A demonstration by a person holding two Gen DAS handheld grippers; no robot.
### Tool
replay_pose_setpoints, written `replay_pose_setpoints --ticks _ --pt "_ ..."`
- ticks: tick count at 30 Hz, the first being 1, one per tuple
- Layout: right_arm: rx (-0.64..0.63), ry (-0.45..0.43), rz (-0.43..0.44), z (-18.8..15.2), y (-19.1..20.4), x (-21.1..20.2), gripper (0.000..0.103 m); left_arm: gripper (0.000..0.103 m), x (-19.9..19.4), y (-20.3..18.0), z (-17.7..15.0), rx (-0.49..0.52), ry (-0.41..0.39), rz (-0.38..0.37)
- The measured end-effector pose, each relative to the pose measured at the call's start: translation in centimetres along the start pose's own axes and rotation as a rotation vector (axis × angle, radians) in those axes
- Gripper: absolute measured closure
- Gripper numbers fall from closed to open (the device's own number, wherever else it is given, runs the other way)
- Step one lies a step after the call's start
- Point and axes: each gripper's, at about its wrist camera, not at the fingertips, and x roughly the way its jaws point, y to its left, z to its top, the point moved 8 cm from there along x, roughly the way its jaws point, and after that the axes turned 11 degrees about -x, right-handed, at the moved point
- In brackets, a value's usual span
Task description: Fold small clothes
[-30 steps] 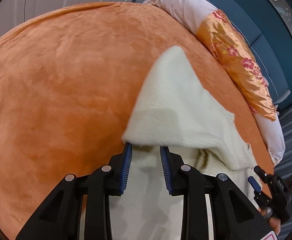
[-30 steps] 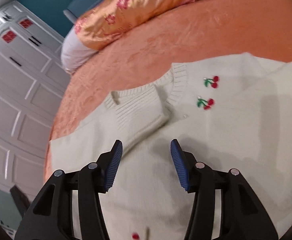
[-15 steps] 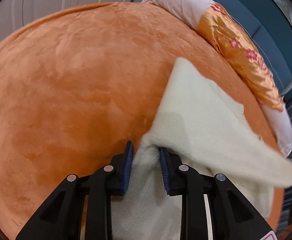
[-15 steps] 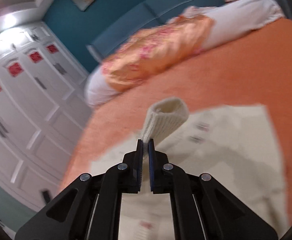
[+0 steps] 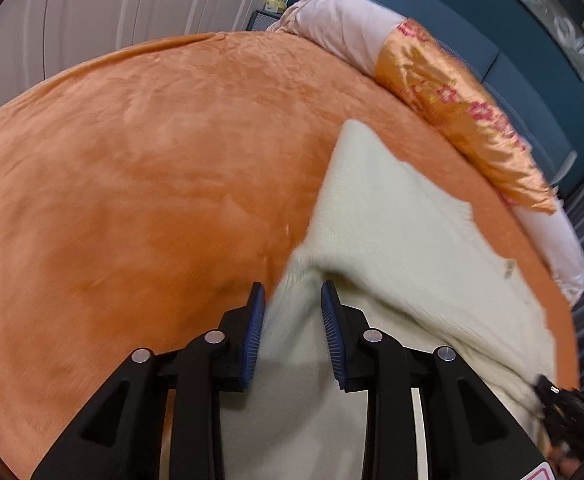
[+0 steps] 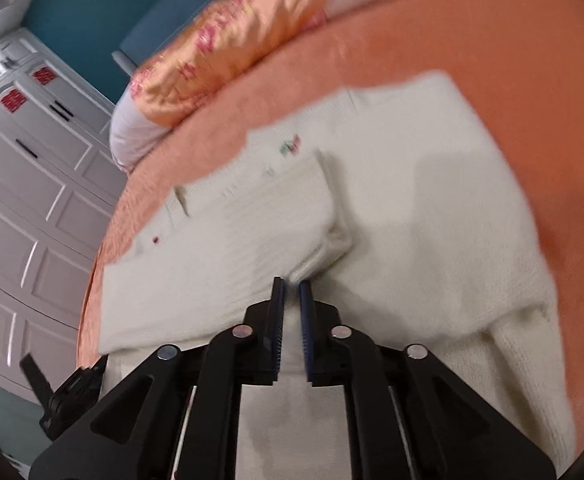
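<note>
A small cream knit sweater (image 5: 403, 240) with cherry embroidery (image 6: 290, 147) lies on the orange bedspread (image 5: 152, 168). In the left wrist view, my left gripper (image 5: 292, 300) has its fingers partly closed on a bunched fold of the sweater's edge. In the right wrist view, my right gripper (image 6: 291, 292) is shut on the ribbed cuff of a sleeve (image 6: 292, 208), which lies folded across the sweater's body (image 6: 431, 216). The right gripper also shows at the lower right of the left wrist view (image 5: 563, 404).
A long bolster pillow (image 5: 463, 108), orange floral satin with pale ends, lies along the far side of the bed. White panelled wardrobe doors (image 6: 24, 168) stand beyond the bed's left edge. A teal headboard wall (image 5: 511, 24) is behind.
The right gripper closed on the sleeve cuff, lifted it, and has now lowered it onto the sweater's body. The left gripper closed onto the sweater's edge and holds it.
</note>
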Motion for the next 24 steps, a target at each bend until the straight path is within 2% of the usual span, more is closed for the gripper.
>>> replay_pose_setpoints --ticks 1,2,3,5,7,9,10,11,14,16,18,20,22,24 --pt "0.011 -0.013 0.007 0.2 -0.1 -0.3 0.074 0.072 -1.1 0.0 -0.2 -0.010 -0.001 -0.026" --pt "0.027 -0.038 0.019 0.6 -0.2 -0.8 0.055 0.072 -2.3 -0.1 -0.2 -0.018 -0.011 -0.054" --pt "0.043 -0.063 0.028 0.9 -0.4 -1.2 0.048 0.070 -3.4 -0.4 0.0 -0.026 -0.026 -0.080" --pt "0.079 -0.077 0.018 1.6 -0.9 -1.1 0.045 0.064 -4.5 -1.6 0.8 -0.031 -0.047 -0.105" --pt "0.113 -0.050 0.007 2.2 -1.4 0.0 0.045 0.063 -3.8 -3.1 1.4 -0.028 -0.026 -0.113" --pt "0.079 -0.002 -0.049 2.7 -1.0 1.2 0.055 0.063 -1.6 -4.6 1.3 -0.019 0.030 -0.090" --pt "0.054 0.015 -0.057 3.1 -0.2 1.6 0.080 0.063 -0.7 -5.0 1.0 -0.014 0.058 -0.079" --pt "0.032 0.007 -0.022 3.6 0.9 1.1 0.094 0.063 0.6 -5.3 0.5 -0.011 0.098 -0.061" --pt "-0.074 -0.170 0.084 5.8 4.6 -4.0 0.094 0.065 2.9 -4.6 -0.4 -0.054 0.164 -0.024" --pt "-0.138 -0.225 0.062 5.6 5.0 -5.8 0.095 0.068 3.5 -3.5 -0.3 -0.103 0.160 -0.011" --pt "-0.156 -0.133 -0.026 4.0 2.7 -3.6 0.095 0.072 3.9 -2.6 0.0 -0.133 0.152 -0.007" --pt "-0.113 0.041 -0.118 0.9 -1.2 0.6 0.095 0.072 4.2 -2.9 0.0 -0.097 0.146 0.014" --pt "-0.054 -0.004 -0.063 0.6 -1.5 -0.4 0.095 0.072 4.1 -3.4 -0.3 -0.024 0.124 0.052" --pt "-0.049 -0.060 -0.040 1.0 -0.6 -1.8 0.095 0.071 4.1 -3.9 -0.8 0.086 0.085 0.099"
